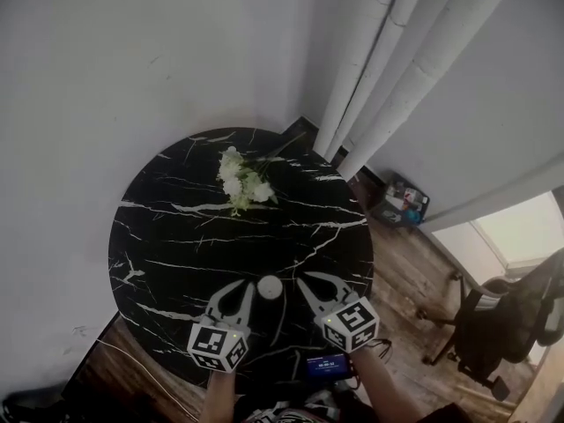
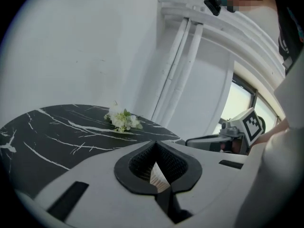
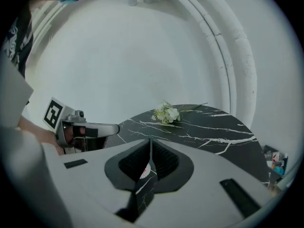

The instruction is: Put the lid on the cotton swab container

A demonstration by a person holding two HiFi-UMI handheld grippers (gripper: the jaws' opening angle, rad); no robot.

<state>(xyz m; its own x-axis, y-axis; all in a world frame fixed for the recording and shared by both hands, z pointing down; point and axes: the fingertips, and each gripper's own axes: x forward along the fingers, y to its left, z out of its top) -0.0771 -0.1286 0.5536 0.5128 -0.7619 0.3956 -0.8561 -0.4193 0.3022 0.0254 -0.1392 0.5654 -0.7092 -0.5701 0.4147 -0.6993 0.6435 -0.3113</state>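
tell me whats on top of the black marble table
A white flower bunch at the far side and a white round container near the front, between the left gripper and right gripper. The grippers cover part of the table near its front edge.

container [image 1: 270,286] near, flowers [image 1: 245,181] far, bare tabletop [image 1: 176,236] between

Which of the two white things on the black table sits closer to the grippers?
The small round container, between the left gripper and right gripper on the near part of the table; the flowers lie farther back.
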